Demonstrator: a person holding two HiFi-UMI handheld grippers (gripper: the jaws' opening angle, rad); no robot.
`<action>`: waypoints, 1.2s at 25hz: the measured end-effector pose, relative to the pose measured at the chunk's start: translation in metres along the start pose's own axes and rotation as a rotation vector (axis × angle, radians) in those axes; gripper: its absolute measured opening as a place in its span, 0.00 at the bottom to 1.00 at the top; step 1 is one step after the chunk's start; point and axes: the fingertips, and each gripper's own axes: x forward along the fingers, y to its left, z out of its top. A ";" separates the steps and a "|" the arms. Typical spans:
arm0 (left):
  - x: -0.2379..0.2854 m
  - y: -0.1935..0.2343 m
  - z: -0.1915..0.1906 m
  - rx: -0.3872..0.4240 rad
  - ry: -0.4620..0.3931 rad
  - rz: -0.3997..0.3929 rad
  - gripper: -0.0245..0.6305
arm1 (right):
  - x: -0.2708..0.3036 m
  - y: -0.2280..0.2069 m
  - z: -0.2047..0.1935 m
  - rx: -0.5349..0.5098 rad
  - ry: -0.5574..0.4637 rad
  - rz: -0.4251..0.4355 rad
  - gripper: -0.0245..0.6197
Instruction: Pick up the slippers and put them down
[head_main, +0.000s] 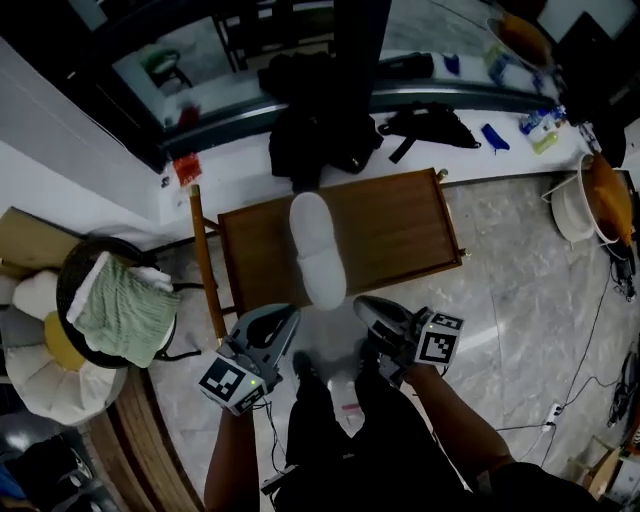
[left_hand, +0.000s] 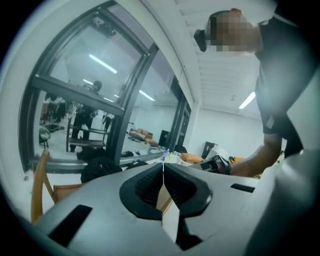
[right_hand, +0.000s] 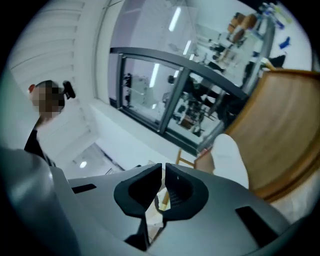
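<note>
**Head view.** White slipper lies on wooden worktop; whether it's one slipper or a stacked pair can't be told. Long axis runs straight away from the person, w/ near end at or just past the worktop's near edge. Left claw and right claw flank that near end, one on each side, both just short of it and approx. equally near. Neither touches the slipper.

**Left gripper view.** Left claw is closed, pads meeting tip to tip, nothing gripped. It points roughly level toward the windows, not down at the slipper.

**Right gripper view.** Right claw is pinched nearly together, only a thin slit between pads, nothing held. Slipper shows ahead and to the right of the tips, on the worktop.

**Judgement.** W/ the slipper centred between the claws and lengthwise to them, a side-on grip from either claw looks equally open. Each must open first.
</note>
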 end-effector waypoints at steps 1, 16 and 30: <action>-0.007 -0.003 0.019 0.015 -0.015 0.010 0.06 | 0.003 0.028 0.014 -0.085 0.010 0.059 0.09; -0.072 -0.101 0.145 0.138 -0.179 0.087 0.06 | -0.062 0.249 0.086 -1.019 0.011 0.306 0.08; -0.087 -0.121 0.147 0.187 -0.177 0.071 0.06 | -0.068 0.241 0.067 -1.005 0.051 0.322 0.08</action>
